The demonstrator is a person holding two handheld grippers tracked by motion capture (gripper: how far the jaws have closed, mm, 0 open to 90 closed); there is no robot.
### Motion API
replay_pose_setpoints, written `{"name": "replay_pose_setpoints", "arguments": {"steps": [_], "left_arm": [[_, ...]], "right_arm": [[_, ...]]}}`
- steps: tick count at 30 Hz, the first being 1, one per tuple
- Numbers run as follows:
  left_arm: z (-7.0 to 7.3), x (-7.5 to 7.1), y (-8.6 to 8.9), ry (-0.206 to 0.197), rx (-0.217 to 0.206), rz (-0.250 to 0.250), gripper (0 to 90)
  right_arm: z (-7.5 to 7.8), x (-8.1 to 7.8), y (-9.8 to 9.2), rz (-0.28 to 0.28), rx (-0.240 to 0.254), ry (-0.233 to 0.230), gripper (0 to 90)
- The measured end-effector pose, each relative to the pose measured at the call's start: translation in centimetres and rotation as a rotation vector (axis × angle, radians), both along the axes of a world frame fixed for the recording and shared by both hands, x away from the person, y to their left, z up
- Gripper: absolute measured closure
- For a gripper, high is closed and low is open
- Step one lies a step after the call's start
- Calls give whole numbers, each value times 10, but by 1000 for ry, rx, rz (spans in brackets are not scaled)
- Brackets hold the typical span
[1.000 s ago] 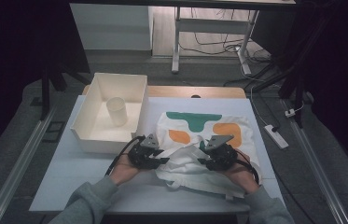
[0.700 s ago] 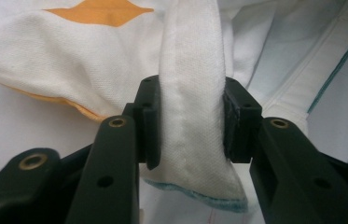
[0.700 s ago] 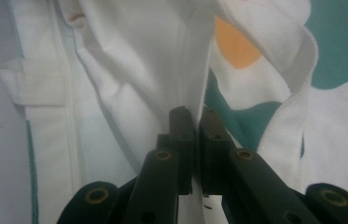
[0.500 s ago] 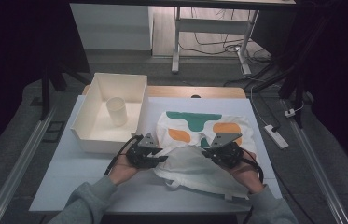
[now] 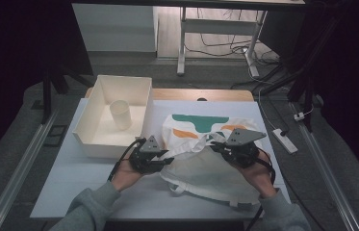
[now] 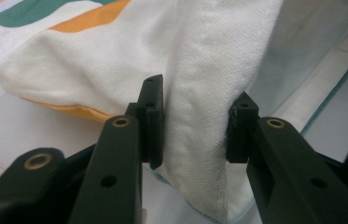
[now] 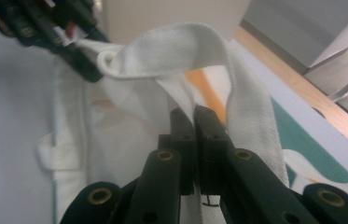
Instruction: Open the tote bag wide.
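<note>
Two grippers hold the white tote bag (image 5: 206, 163) on the tabletop (image 5: 71, 183): the left gripper (image 6: 195, 126) pinches a thick fold, the right gripper (image 7: 193, 140) is clenched on fabric beneath a looped strap (image 7: 171, 51). White bin (image 5: 95, 134) sits just left; bare tabletop lies nearer the person.

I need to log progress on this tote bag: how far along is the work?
Done: both grippers have hold of the white tote bag. The right gripper is shut on its fabric beside a handle strap; the left gripper grips a thick fold. In hand: the rim is lifted between them, over the table. Left: whatever follows; the white bin with its cup stands untouched.
</note>
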State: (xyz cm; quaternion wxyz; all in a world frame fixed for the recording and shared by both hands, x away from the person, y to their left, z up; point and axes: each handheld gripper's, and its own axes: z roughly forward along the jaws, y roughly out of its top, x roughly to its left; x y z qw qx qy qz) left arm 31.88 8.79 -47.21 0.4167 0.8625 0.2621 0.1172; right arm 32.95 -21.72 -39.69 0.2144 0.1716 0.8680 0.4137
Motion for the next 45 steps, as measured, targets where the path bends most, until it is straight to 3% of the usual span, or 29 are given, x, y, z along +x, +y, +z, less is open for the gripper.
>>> {"name": "replay_pose_setpoints", "arguments": {"steps": [3,7,8,11,22,25,32,37,42,45], "left_arm": [[0,3,-4,-3,-3,5,653],[3,9,-9,-8,-11,14,650],[3,11,-11,-7,-10,16,650],[2,17,-16,1,-9,21,642],[-1,37,-32,26,-1,39,621],[-3,43,-36,43,6,43,611],[-5,48,-38,73,-2,48,589],[1,41,-35,29,22,49,529],[14,31,-22,-7,-12,57,478],[24,17,-14,-28,-24,40,441]], "right_arm": [[-3,19,2,-49,-1,-46,868],[-8,44,2,-97,16,-38,868],[-8,44,2,-97,16,-38,868],[-19,66,2,-130,26,-14,868],[-45,103,-2,-180,21,38,868],[-60,117,-5,-194,22,91,867],[-76,124,-3,-210,-2,135,864],[-79,123,-3,-205,-5,137,862],[-80,123,-3,-205,-1,137,862],[-80,123,-3,-207,1,139,861]]}}
